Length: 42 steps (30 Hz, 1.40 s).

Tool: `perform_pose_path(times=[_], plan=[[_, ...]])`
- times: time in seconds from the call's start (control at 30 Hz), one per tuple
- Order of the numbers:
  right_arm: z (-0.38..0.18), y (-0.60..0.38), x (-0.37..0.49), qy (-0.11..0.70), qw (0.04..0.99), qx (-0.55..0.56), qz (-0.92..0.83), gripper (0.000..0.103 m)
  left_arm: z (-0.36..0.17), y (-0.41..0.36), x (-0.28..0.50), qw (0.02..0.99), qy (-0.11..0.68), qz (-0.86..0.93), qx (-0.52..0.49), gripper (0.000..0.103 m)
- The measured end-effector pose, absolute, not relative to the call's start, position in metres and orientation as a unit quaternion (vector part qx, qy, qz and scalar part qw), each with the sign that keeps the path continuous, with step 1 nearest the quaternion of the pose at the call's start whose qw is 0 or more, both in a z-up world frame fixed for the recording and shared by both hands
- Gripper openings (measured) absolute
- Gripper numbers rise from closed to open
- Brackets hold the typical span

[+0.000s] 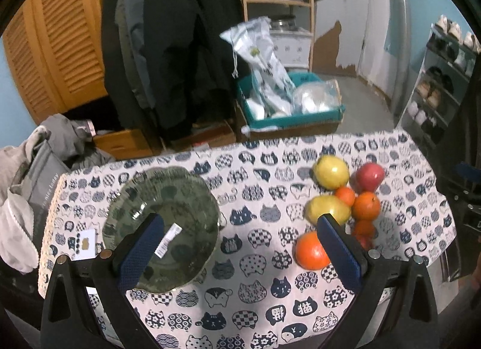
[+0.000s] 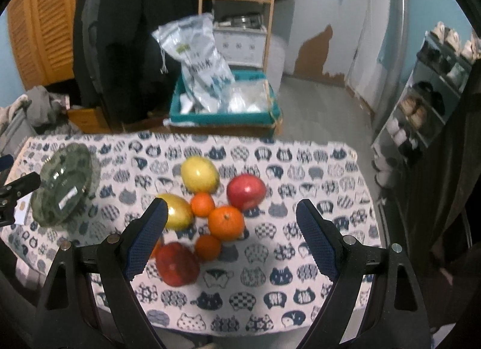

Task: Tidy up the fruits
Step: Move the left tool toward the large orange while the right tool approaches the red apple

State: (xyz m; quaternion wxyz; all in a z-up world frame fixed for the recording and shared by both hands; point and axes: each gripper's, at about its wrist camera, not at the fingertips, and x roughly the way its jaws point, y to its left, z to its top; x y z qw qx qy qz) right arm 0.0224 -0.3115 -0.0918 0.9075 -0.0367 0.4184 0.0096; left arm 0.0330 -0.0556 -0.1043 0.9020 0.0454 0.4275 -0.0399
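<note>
Blue-padded fingers of the left gripper (image 1: 240,246) are spread wide, nothing held, above the cat-print tablecloth (image 1: 255,288). Its left finger overlaps the green glass bowl (image 1: 162,228); contact cannot be told. The right gripper (image 2: 231,240) is likewise held wide apart and empty over the clustered fruits (image 2: 210,207), right of the bowl.

Cat-print tablecloth (image 1: 255,288) with "猫" on one cat; glass bowl's (image 1: 162,228) sticker unreadable.

Lived-in home: hanging coats (image 1: 180,48), shoe rack (image 1: 442,78), cat-print tablecloth (image 1: 255,288)
</note>
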Motion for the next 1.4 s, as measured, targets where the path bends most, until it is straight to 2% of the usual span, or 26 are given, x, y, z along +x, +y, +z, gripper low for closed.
perform_pose_path(times=[0.43, 0.9, 1.03, 1.27, 1.4], plan=[[-0.152, -0.333, 0.026, 0.49, 0.871, -0.016, -0.011, 0.086, -0.174, -0.085, 0.051, 0.86, 0.504, -0.052, 0.063, 0.102], [-0.203, -0.342, 0.032, 0.544, 0.839, -0.002, -0.015, 0.086, -0.226, -0.122, 0.066, 0.826, 0.552, -0.083, 0.08, 0.102], [-0.208, -0.342, 0.033, 0.549, 0.836, 0.002, -0.013, 0.086, -0.24, -0.13, 0.071, 0.815, 0.567, -0.09, 0.079, 0.097], [-0.22, -0.342, 0.035, 0.56, 0.828, -0.001, -0.012, 0.086, -0.246, -0.135, 0.077, 0.809, 0.574, -0.11, 0.057, 0.097], [-0.224, -0.344, 0.037, 0.564, 0.826, 0.003, -0.014, 0.086, -0.247, -0.136, 0.079, 0.804, 0.581, -0.119, 0.045, 0.091]])
